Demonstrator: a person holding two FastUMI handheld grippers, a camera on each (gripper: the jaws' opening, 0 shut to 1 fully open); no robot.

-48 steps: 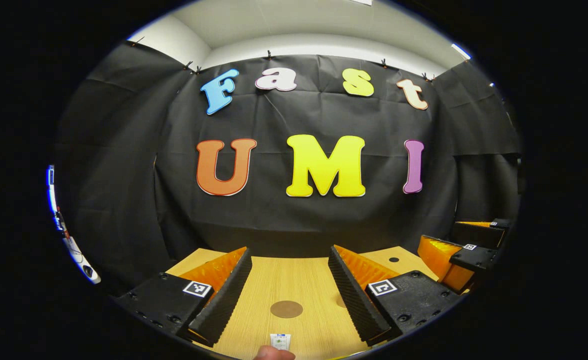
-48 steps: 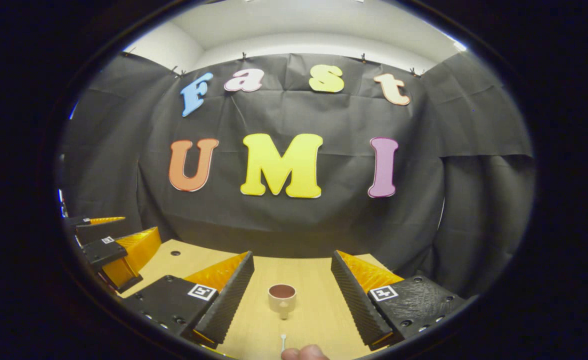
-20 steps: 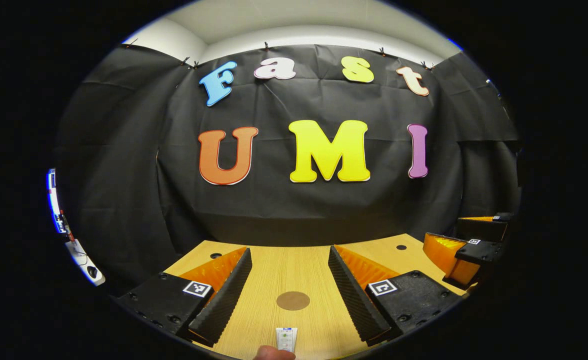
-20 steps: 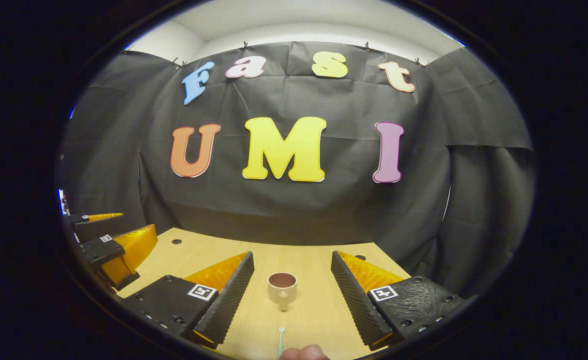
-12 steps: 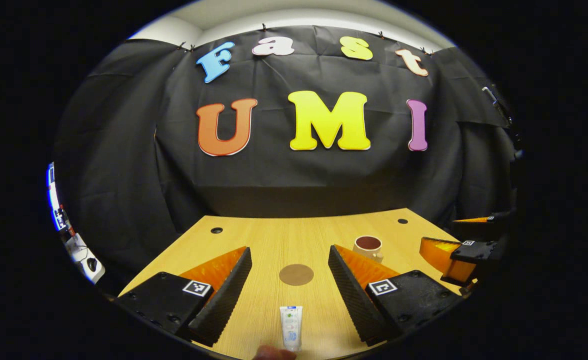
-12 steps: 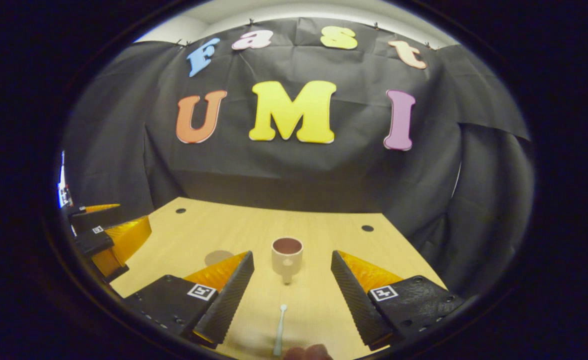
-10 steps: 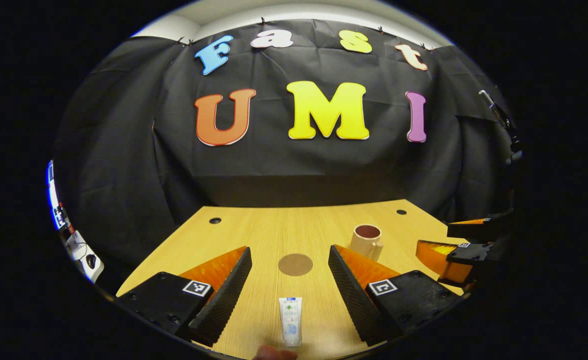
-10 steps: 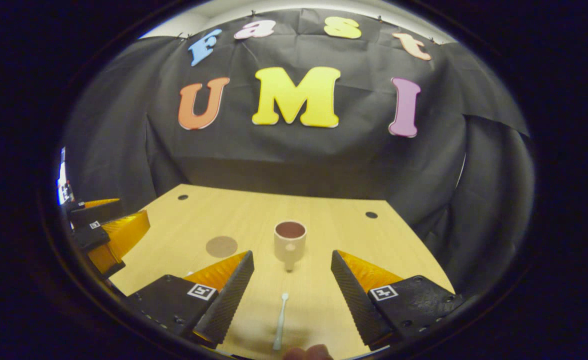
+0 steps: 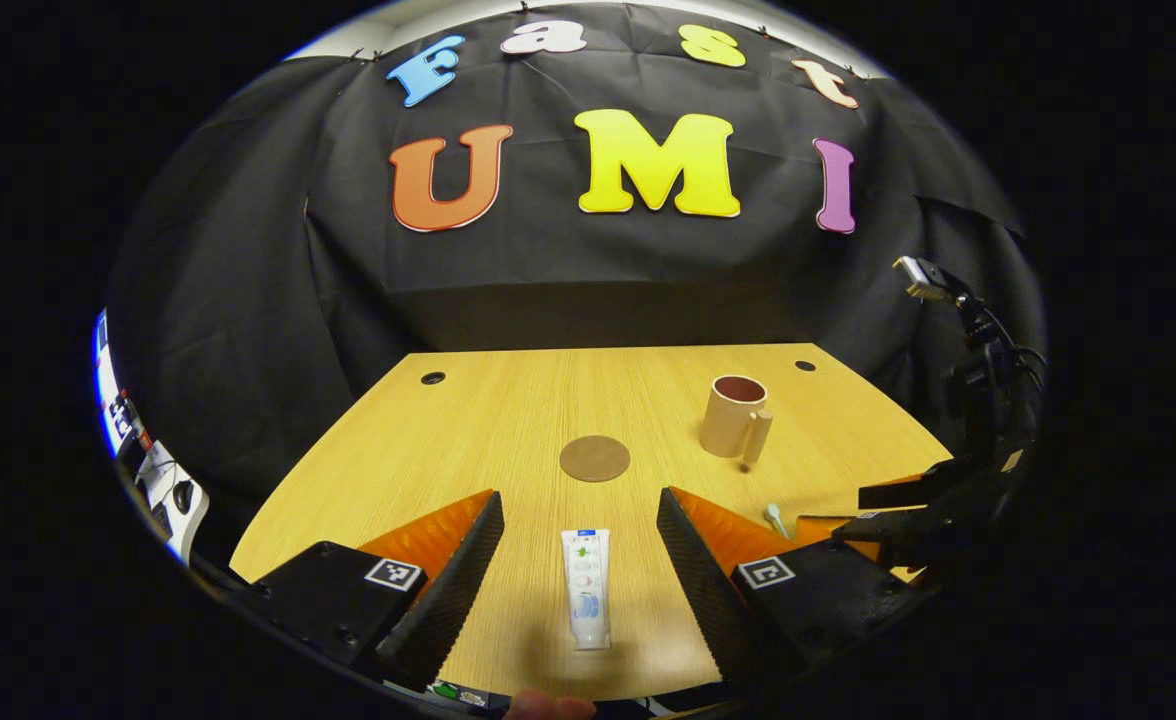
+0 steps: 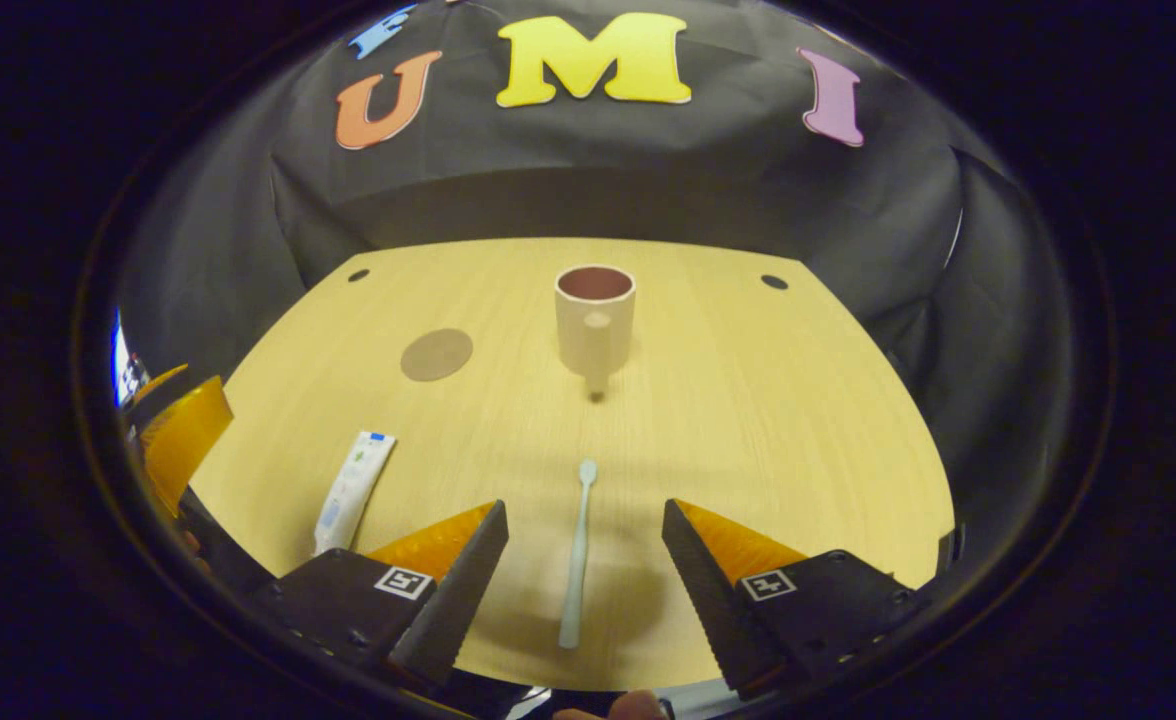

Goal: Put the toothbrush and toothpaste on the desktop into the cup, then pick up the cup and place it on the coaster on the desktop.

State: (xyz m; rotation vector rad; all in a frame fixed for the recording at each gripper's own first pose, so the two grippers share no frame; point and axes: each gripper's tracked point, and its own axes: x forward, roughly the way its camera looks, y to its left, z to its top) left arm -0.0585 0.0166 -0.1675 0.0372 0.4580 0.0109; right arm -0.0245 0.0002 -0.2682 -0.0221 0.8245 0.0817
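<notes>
On the wooden desktop point(image 10: 768, 400), the left gripper point(image 9: 580, 545) is gaping wide over the flat-lying toothpaste point(image 9: 586, 588), the coaster point(image 9: 594, 458) is sitting beyond it, and the right gripper point(image 10: 584, 560) is spreading wide around the toothbrush point(image 10: 576, 555), which is pointing at the upright cup point(image 10: 595, 318).

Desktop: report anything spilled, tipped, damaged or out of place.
Nothing stands out. The cup stands upright and empty, the toothbrush and toothpaste lie flat on the desktop, and the coaster is bare.
</notes>
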